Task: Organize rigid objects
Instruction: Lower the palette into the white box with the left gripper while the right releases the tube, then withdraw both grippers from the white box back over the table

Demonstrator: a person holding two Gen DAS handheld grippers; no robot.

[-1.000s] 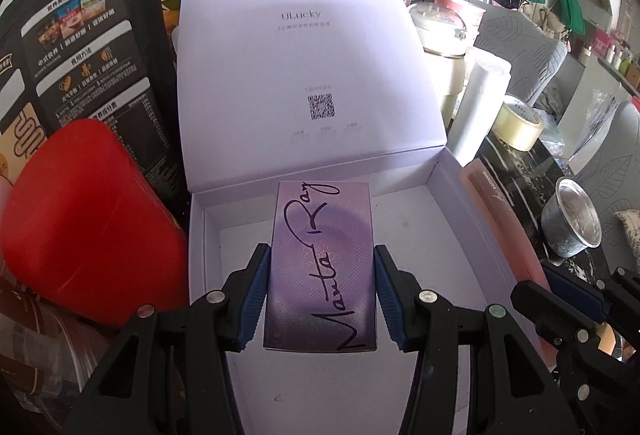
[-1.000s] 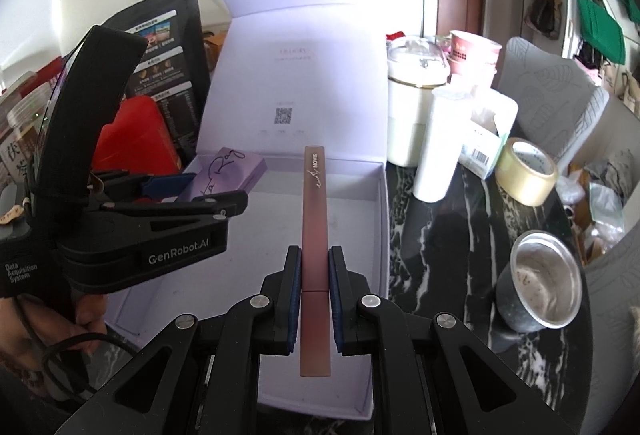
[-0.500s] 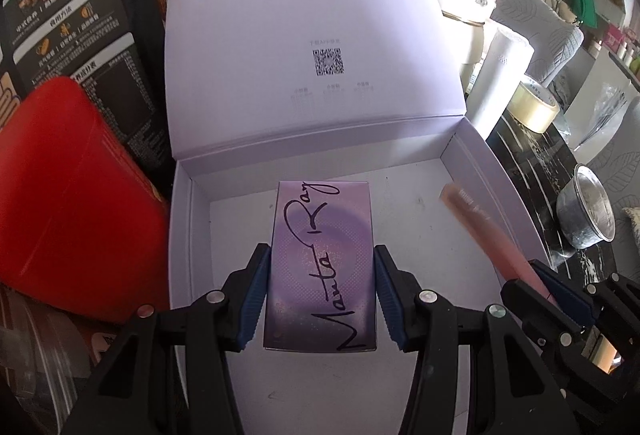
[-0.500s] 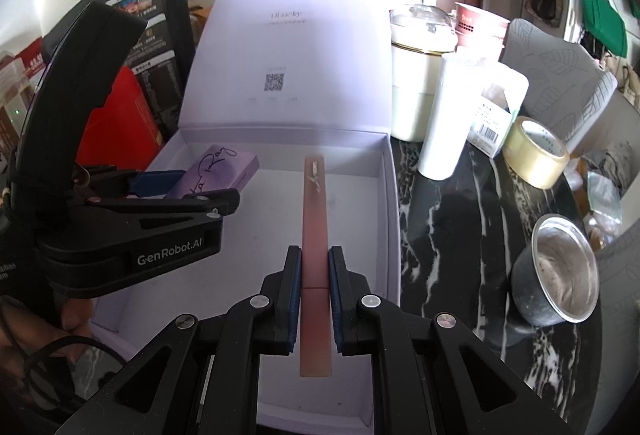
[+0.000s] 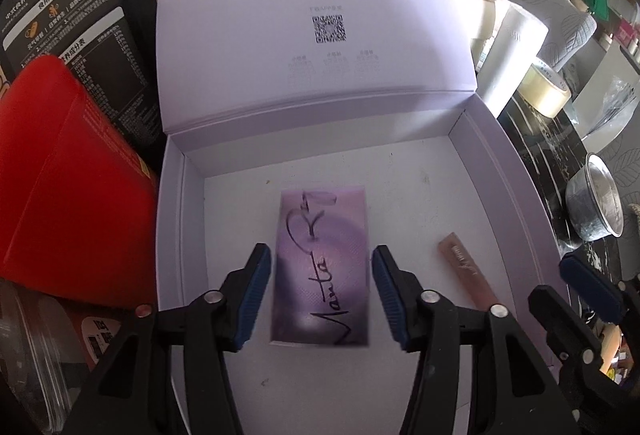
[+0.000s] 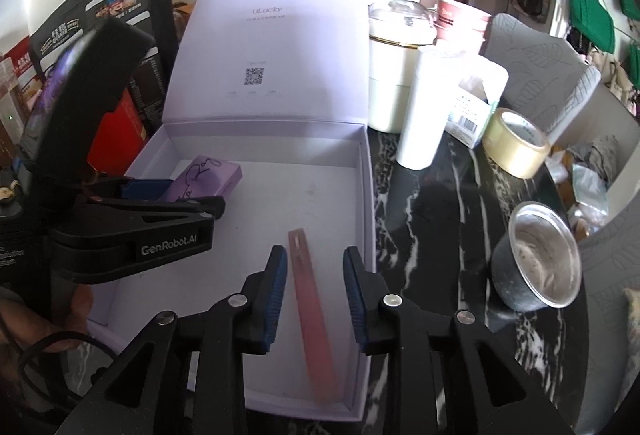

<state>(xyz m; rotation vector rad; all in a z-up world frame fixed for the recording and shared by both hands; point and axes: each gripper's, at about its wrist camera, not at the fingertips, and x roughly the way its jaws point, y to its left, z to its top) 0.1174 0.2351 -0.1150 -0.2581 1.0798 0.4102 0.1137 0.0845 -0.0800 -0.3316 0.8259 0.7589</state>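
Inside the big white box (image 5: 496, 163), with its lid standing up, both things lay flat on the floor. Both tongs had just been opening. The left gripper (image 5: 320, 291) had let go of the purple card box (image 5: 322, 267), and there was a gap between each blue pad and the box's sides. The right gripper (image 6: 314, 295) had let go of the thin pink stick (image 6: 310, 299), which lay loose between its open jaws, near the right wall. I think this step was done, and both tongs could lift away. The right view showed the purple card box in the far left corner and a silver cup (image 6: 538, 255) on the dark table (image 6: 432, 203) outside the box. The left view showed the dark writing on the purple lid
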